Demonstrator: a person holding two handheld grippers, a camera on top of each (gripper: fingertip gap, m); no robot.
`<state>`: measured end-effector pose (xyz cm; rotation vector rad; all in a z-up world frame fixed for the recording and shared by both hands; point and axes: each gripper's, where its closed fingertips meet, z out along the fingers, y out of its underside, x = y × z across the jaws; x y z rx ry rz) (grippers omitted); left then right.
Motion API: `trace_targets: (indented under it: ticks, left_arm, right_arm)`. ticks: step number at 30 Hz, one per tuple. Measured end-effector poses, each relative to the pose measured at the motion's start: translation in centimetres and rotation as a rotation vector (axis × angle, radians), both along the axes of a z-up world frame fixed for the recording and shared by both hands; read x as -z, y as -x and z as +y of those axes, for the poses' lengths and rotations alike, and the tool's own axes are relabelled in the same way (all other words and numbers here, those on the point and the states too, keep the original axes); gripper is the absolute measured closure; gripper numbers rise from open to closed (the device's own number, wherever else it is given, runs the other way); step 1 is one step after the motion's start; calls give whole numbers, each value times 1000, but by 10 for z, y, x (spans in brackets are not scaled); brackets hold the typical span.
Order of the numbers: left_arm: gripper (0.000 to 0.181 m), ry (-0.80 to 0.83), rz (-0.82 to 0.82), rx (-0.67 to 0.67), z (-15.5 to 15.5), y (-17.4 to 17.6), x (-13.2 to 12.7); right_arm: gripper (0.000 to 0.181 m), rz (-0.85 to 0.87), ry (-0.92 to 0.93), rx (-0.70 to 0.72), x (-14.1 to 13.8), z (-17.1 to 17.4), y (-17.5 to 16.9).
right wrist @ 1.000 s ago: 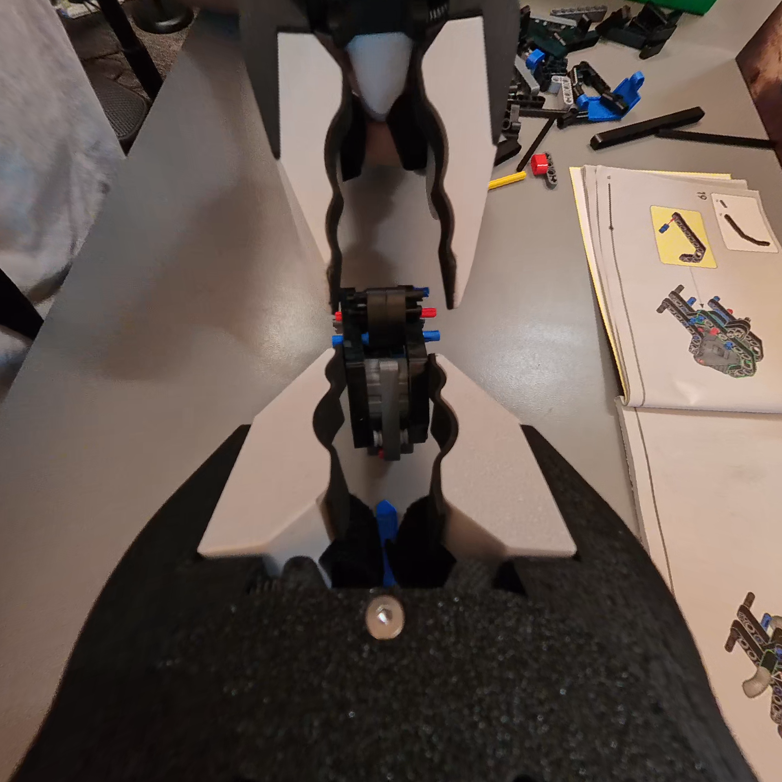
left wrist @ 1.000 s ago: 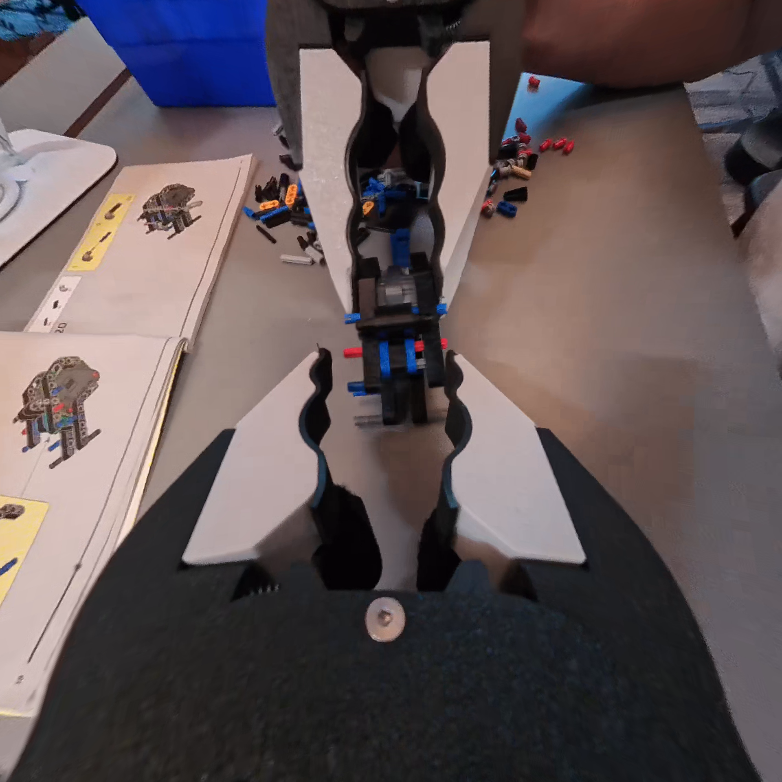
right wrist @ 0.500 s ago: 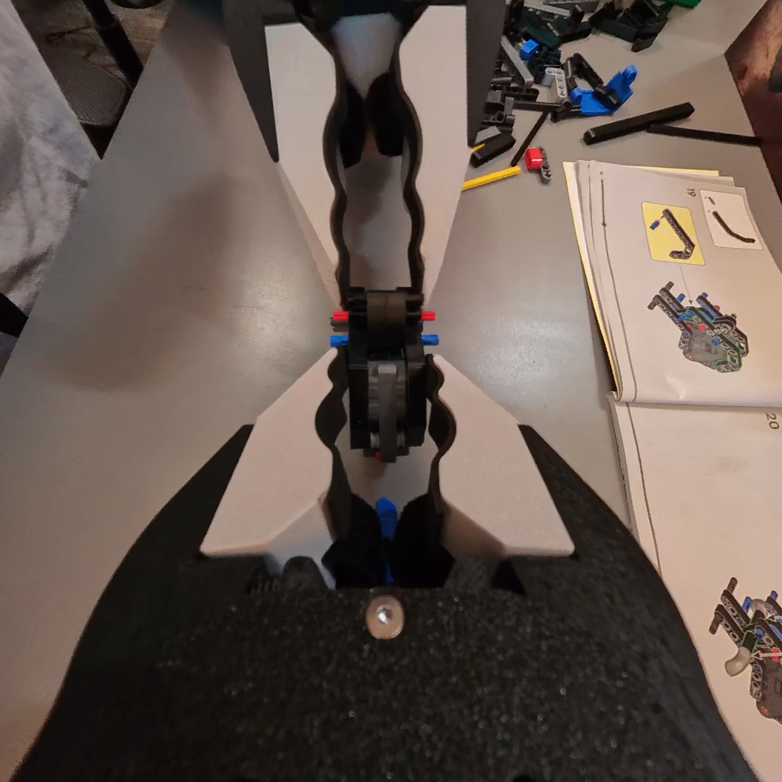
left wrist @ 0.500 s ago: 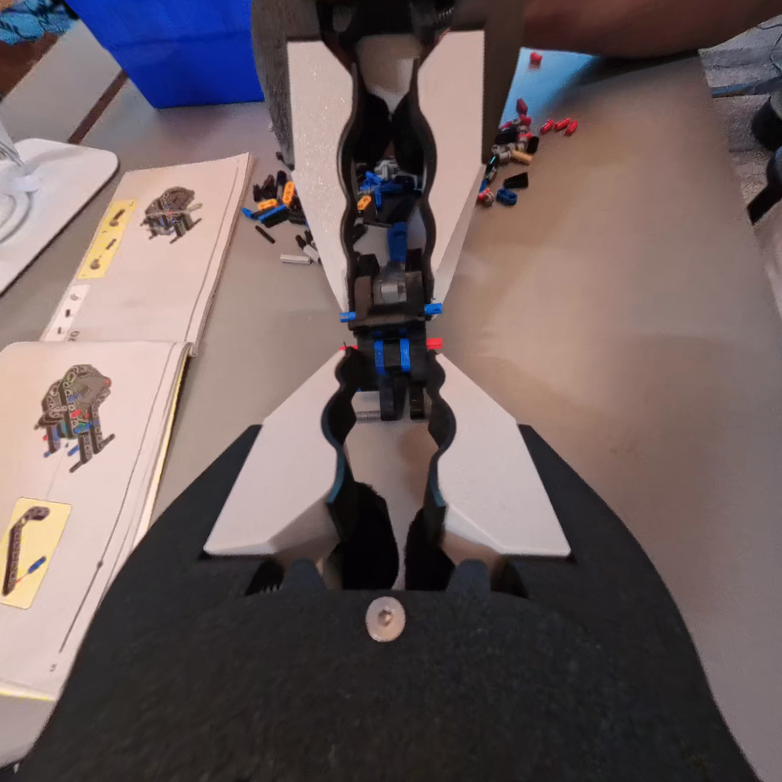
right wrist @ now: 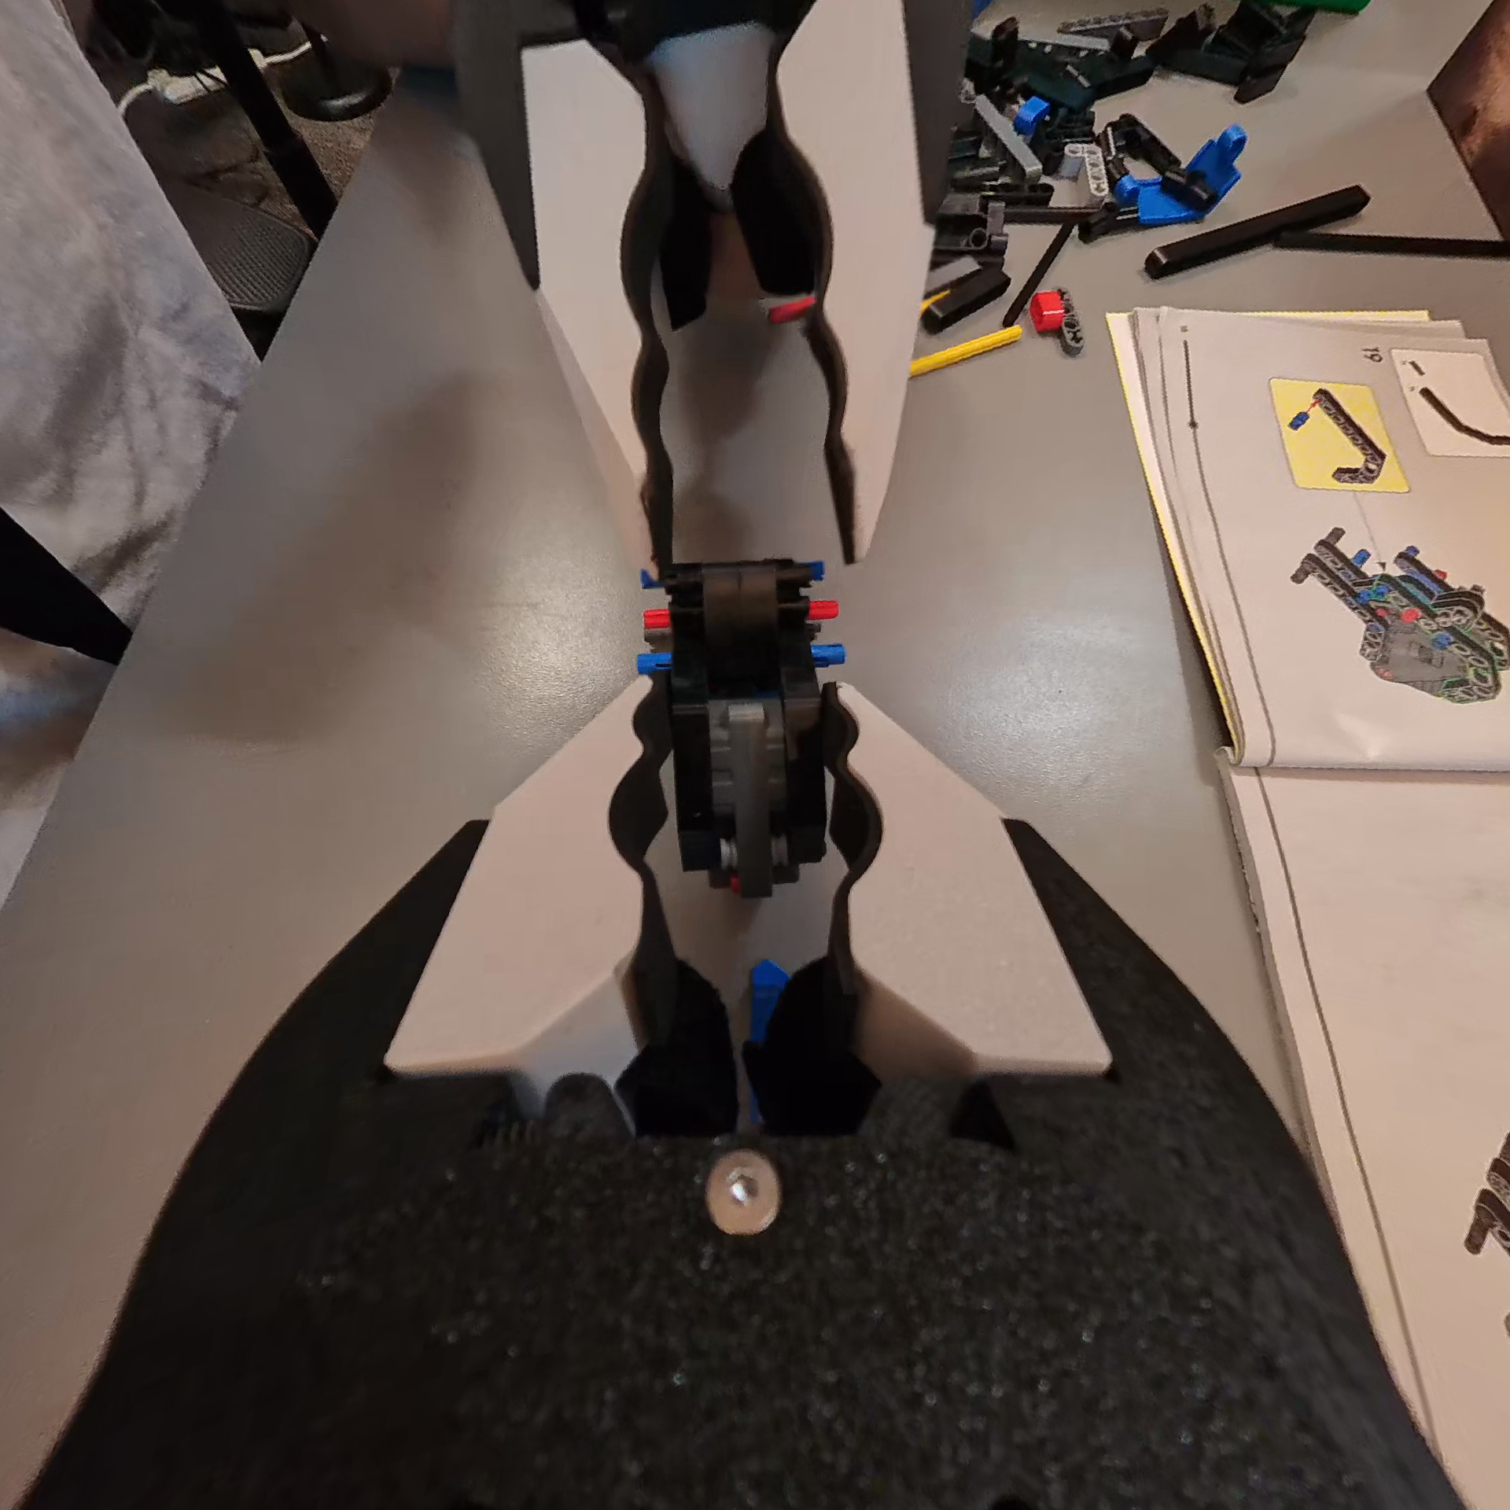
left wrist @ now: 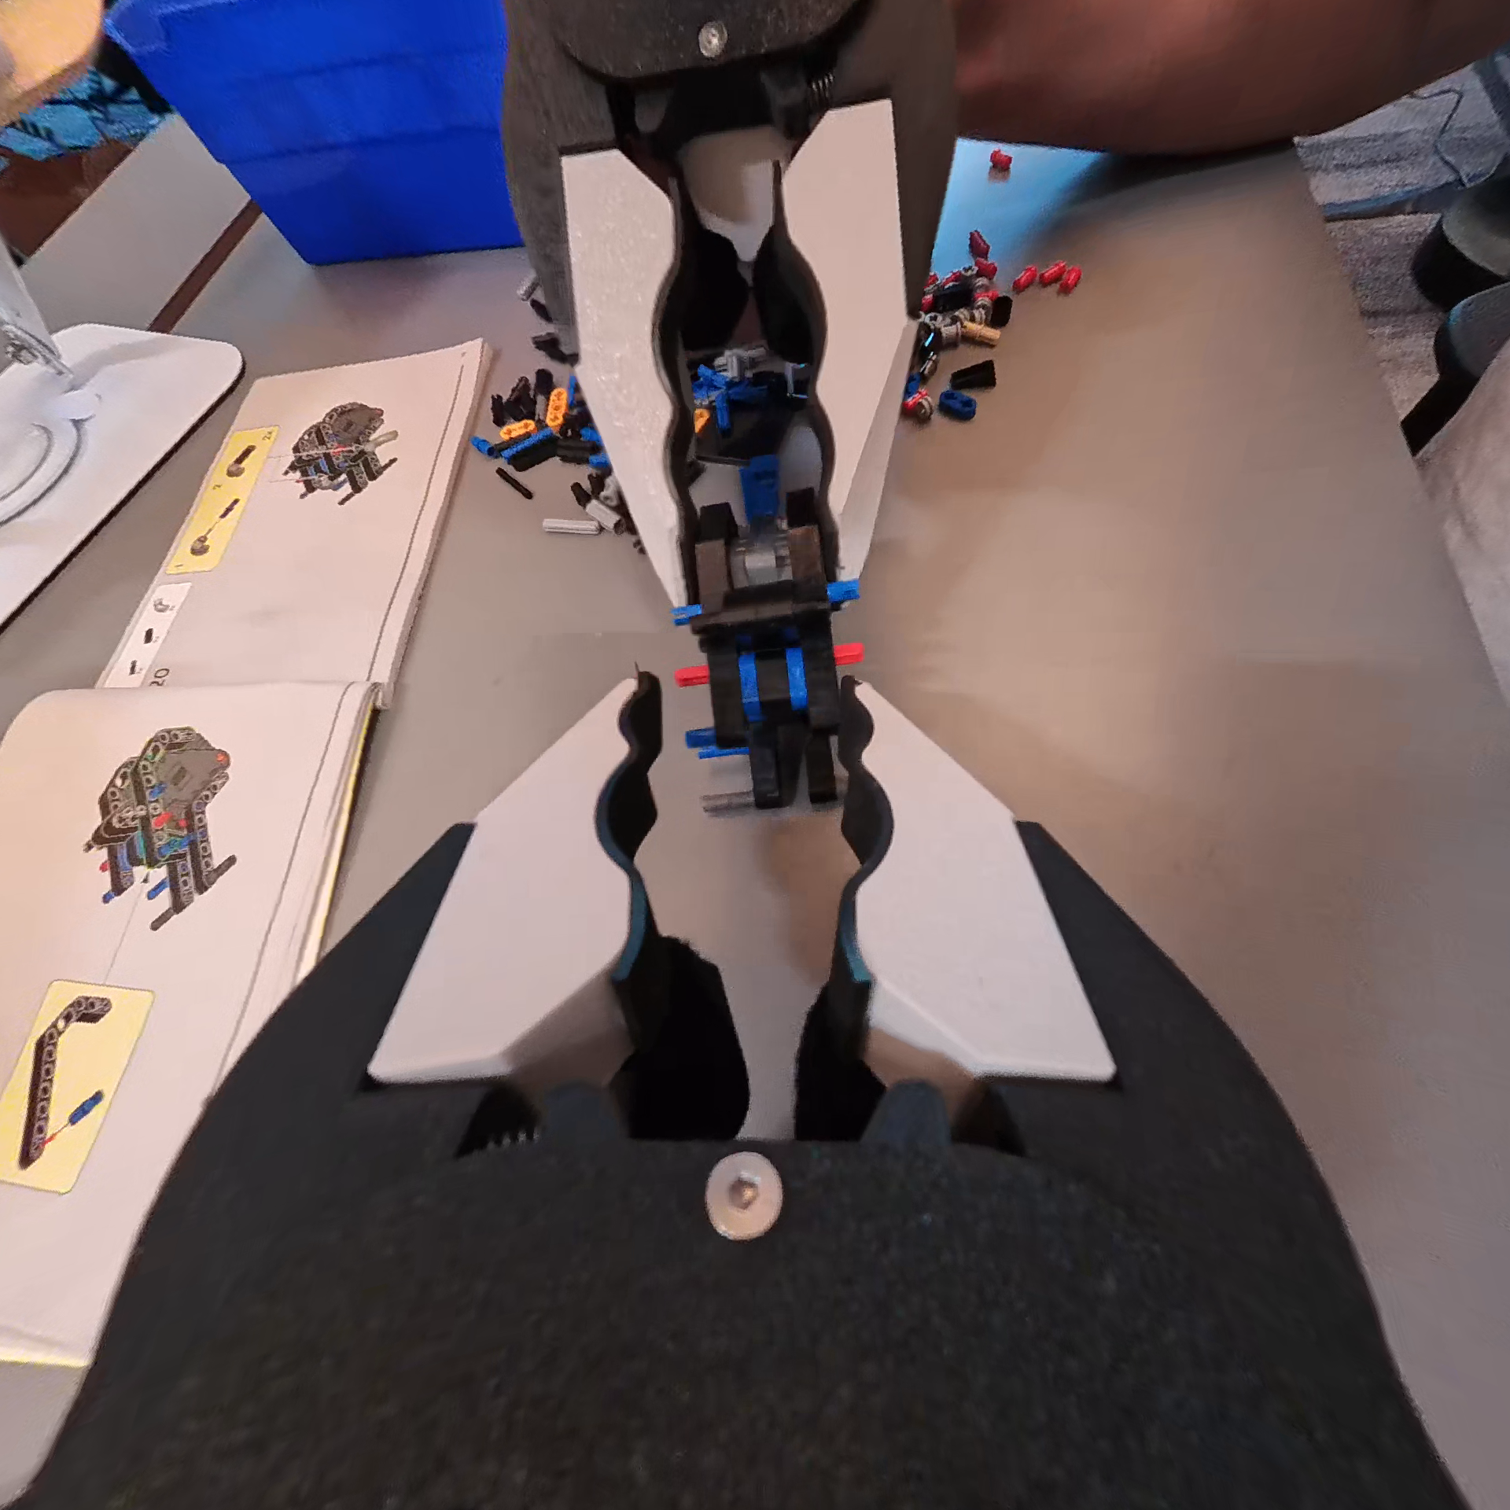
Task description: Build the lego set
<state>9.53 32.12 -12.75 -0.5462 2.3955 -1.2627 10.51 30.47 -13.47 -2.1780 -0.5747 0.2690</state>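
Note:
A black lego assembly [left wrist: 768, 678] with blue and red pins is held above the grey table [left wrist: 1144, 735]. My right gripper [right wrist: 743, 694] is shut on its grey-and-black end [right wrist: 748, 768]. In the left wrist view the right gripper [left wrist: 764, 580] reaches in from the top. My left gripper [left wrist: 748, 694] is open, with its fingertips on either side of the assembly's near end and apart from it. In the right wrist view the left gripper [right wrist: 756, 547] sits just beyond the assembly. A small red piece [right wrist: 791, 309] shows between its fingers.
An open instruction booklet [left wrist: 245, 531] lies beside the grippers and also shows in the right wrist view [right wrist: 1348, 613]. Loose lego pieces lie in piles [left wrist: 556, 441] [left wrist: 972, 327] [right wrist: 1103, 163]. A blue bin [left wrist: 327, 122] and a white base [left wrist: 82, 425] stand at the far left. Left and right tips are no more than a few centimetres apart. Left tips and right tips are each some 40 cm from the white base [left wrist: 82, 425].
My left gripper closed around the assembly's near end half a second ago. It has since opened again and backed off a little. The right gripper has kept its hold.

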Motion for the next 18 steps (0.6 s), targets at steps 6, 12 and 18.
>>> trace_targets:
  ticks: [6, 12, 18]
  left_arm:
    - [135, 75, 72, 22, 7, 2, -3]
    - [136, 108, 141, 24, -1, 4, 1]
    - [151, 28, 129, -14, -3, 2, 7]
  right_arm:
    - [146, 23, -5, 5, 0, -1, -2]
    - [146, -8, -10, 4, 0, 1, 1]
    - [146, -57, 8, 20, 1, 2, 1]
